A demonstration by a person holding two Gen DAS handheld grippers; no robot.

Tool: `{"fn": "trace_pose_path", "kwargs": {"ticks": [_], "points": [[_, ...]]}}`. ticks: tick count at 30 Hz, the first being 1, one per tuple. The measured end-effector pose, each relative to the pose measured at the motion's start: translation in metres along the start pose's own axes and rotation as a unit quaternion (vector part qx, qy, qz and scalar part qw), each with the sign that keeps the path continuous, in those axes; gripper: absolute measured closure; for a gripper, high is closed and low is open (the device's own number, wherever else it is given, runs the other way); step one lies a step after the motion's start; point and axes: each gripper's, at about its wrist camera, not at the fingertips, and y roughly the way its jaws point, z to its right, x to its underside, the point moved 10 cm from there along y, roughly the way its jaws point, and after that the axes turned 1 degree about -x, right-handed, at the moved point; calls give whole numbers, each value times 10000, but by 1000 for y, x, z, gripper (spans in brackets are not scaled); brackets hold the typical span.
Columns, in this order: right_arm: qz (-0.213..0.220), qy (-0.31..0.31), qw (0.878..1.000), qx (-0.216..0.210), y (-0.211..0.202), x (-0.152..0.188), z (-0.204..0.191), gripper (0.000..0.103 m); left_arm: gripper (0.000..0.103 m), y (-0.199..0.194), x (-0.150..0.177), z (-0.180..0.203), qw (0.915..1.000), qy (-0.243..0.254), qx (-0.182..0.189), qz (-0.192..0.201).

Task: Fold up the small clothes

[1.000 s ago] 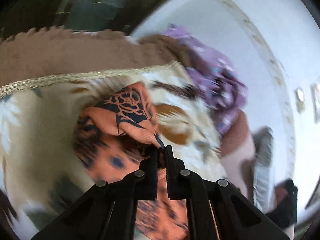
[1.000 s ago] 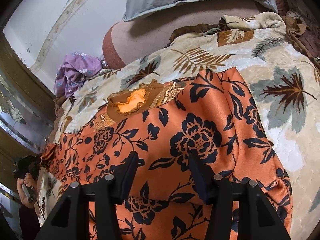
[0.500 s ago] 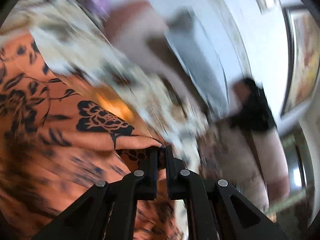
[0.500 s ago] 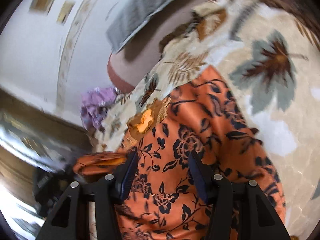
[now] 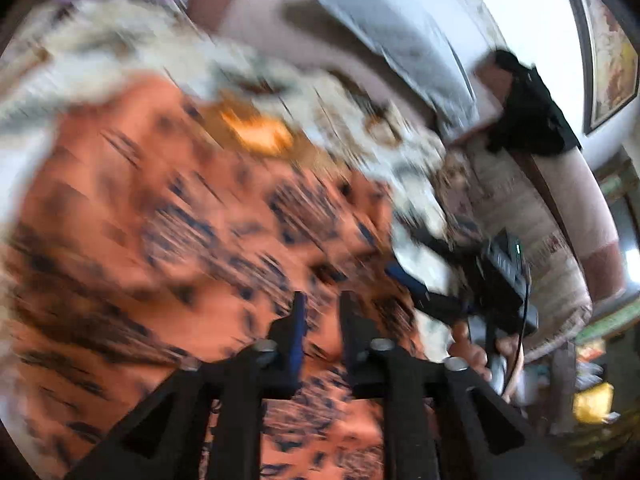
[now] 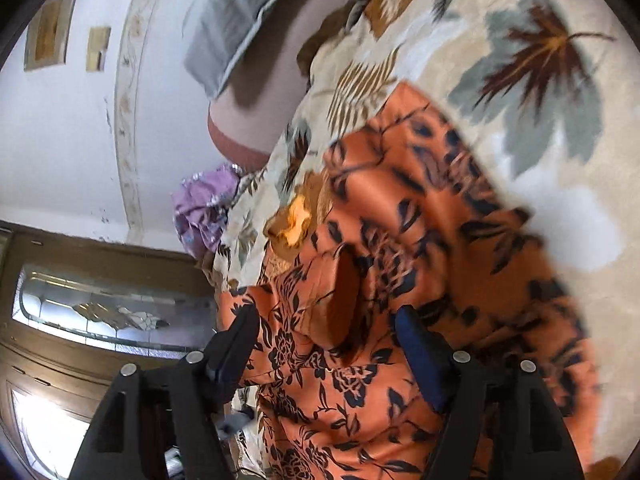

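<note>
An orange garment with a black flower print (image 6: 404, 264) lies on a leaf-patterned blanket (image 6: 532, 92); its left sleeve (image 6: 304, 292) is folded over onto the body. It also fills the blurred left wrist view (image 5: 168, 240). My left gripper (image 5: 322, 312) hovers over the cloth with a small gap between its fingers and nothing in it. My right gripper (image 6: 326, 334) is wide open above the folded sleeve, not holding anything. The other gripper and the hand that holds it show at the right of the left wrist view (image 5: 496, 292).
A purple garment (image 6: 204, 208) lies at the blanket's far edge. A grey pillow (image 6: 236, 20) and a pink bolster (image 6: 260, 120) lie by the white wall. A dark cloth (image 5: 528, 112) hangs on the bed's end. A wooden door with glass panes (image 6: 100, 312) is at left.
My left gripper carried the sleeve over the garment, then opened slightly and let it go. Both views have swung; the right gripper stayed open over the cloth.
</note>
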Motion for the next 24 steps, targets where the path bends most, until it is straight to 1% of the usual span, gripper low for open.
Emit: {"fn": "trace_pose_path", "kwargs": {"ticks": [1, 2, 3, 6, 7, 8, 9, 10, 11, 13, 14, 15, 17, 18, 19, 20, 21, 22, 23, 24], "points": [[11, -74, 10000, 51, 6, 2, -2, 29, 59, -7, -9, -12, 9997, -15, -146, 176], [29, -163, 9998, 139, 14, 3, -4, 29, 53, -17, -17, -27, 9988, -58, -328, 372], [37, -265, 9993, 259, 23, 4, -5, 29, 53, -28, -28, -49, 9965, -179, -569, 583], [-90, -575, 9969, 533, 50, 9, -6, 29, 53, -36, -42, -94, 9926, -607, -810, 668], [-241, -814, 9941, 670, 62, 13, -9, 36, 53, -35, -45, -110, 9911, -756, -870, 659], [-354, -1105, 9898, 823, 69, 16, -13, 49, 53, -34, -47, -123, 9899, -848, -936, 639], [-412, -1384, 9843, 1013, 74, 17, -17, 86, 54, -30, -48, -134, 9890, -888, -1025, 593], [-358, -1676, 9774, 1235, 75, 16, -23, 90, 54, -24, -47, -141, 9884, -886, -1110, 530], [-234, -1909, 9722, 1339, 72, 13, -33, 91, 55, -20, -46, -149, 9879, -888, -1175, 487], [215, -2392, 9620, 1298, 57, 3, -64, 93, 55, -15, -43, -156, 9877, -887, -1207, 445], [528, -2646, 9549, 1238, 46, -3, -82, 93, 55, -14, -40, -157, 9881, -873, -1194, 417], [919, -2967, 9430, 1197, 31, -9, -102, 93, 55, -12, -36, -156, 9884, -851, -1194, 387], [1790, -3678, 9052, 1154, -7, -17, -139, 93, 55, -4, -30, -152, 9892, -772, -1211, 287], [2157, -3958, 8855, 1131, -25, -18, -151, 93, 55, 0, -27, -149, 9897, -725, -1216, 226], [2378, -4114, 8718, 1186, -35, -21, -158, 93, 55, 2, -24, -145, 9900, -680, -1221, 199], [2623, -4288, 8535, 1374, -47, -26, -157, 93, 55, 4, -22, -139, 9906, -632, -1197, 201], [2704, -4389, 8428, 1548, -51, -29, -152, 93, 55, 7, -20, -131, 9916, -559, -1147, 202], [2601, -4402, 8405, 1791, -48, -35, -137, 92, 55, 9, -19, -127, 9917, -513, -1165, 190], [2305, -4262, 8510, 2028, -43, -42, -115, 92, 55, 10, -18, -124, 9914, -457, -1218, 169], [1735, -3910, 8728, 2350, -34, -50, -80, 91, 55, 12, -16, -121, 9910, -398, -1270, 134]]}}
